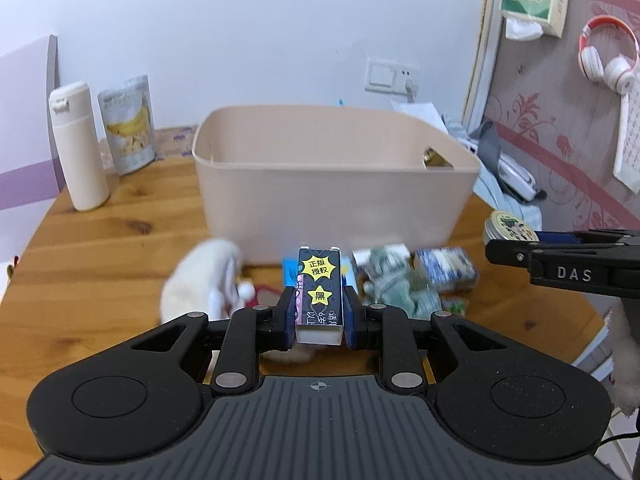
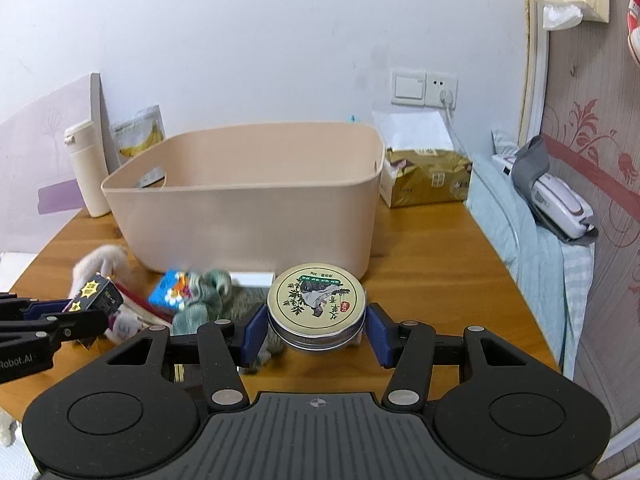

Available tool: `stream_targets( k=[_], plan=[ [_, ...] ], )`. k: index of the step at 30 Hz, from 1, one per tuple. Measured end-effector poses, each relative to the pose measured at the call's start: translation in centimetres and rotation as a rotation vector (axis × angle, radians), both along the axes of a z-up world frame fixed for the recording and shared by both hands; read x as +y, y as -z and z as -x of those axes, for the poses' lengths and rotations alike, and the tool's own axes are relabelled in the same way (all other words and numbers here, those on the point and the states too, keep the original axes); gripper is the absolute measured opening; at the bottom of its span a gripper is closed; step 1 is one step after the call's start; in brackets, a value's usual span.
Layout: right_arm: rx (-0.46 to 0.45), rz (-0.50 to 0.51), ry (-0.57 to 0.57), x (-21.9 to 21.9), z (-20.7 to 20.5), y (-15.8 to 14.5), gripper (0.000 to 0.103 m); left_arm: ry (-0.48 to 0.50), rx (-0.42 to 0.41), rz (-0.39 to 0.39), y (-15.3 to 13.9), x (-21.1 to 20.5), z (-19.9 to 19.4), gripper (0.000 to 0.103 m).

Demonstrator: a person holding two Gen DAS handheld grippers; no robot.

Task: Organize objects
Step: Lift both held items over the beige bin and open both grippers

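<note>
Broadly, we work from the one beige bin (image 2: 256, 200) on the wooden tabletop (image 2: 432, 248), and everything else sits in relation to it. Left of the bin stand one cream flask (image 1: 78, 148) and one banana snack pouch (image 1: 128, 128); right of it lies one gold tissue pack (image 2: 424, 178). In front of the bin, a small heap waits: one white plush toy (image 1: 200, 276), one grey-green soft toy (image 1: 400, 284), one blue patterned box (image 1: 446, 266) and one blue packet (image 2: 170, 290), as far as the blur lets us count.

Our left gripper (image 1: 319, 314) has its fingers clamped on one black card box (image 1: 320, 288), lifted in front of the bin. We judge it light, stiff cardboard that could crush; holding its long flat sides suits it.

Our right gripper (image 2: 316, 328) has its fingers closed against the sides of one round metal tin (image 2: 316, 304), also in front of the bin. It seems rigid and smooth, likely slippery, so the grip across its widest part looks right. The soft toys should squash safely anywhere.
</note>
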State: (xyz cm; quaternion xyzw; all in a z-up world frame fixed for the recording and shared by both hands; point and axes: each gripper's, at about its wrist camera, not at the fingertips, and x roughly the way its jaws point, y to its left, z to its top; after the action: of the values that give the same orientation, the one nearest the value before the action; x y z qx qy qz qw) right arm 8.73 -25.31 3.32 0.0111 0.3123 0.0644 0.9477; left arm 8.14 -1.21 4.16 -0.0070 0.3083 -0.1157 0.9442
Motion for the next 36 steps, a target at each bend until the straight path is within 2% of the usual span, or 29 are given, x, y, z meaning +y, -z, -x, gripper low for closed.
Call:
stream_targets(
  k=[5, 16, 27, 36],
  plan=[
    [-0.02, 0.01, 0.0, 0.3, -1.2, -1.9, 0.051, 0.0, -0.03, 0.02, -2.0, 0.7, -1.6, 0.023],
    [-0.074, 0.021, 0.011, 0.3, -4.6, -4.8, 0.051, -0.013, -0.068, 0.002, -4.7, 1.1, -6.3, 0.023],
    [-0.075, 0.031, 0.02, -0.4, -9.7, -5.4, 0.051, -0.022, -0.069, -0.02, -5.1, 0.5, -13.7, 0.023],
    [-0.044, 0.028, 0.031, -0.4, -13.6, -4.6, 0.051, -0.002, -0.043, -0.078, -3.5, -1.2, -18.5, 0.023]
  ],
)
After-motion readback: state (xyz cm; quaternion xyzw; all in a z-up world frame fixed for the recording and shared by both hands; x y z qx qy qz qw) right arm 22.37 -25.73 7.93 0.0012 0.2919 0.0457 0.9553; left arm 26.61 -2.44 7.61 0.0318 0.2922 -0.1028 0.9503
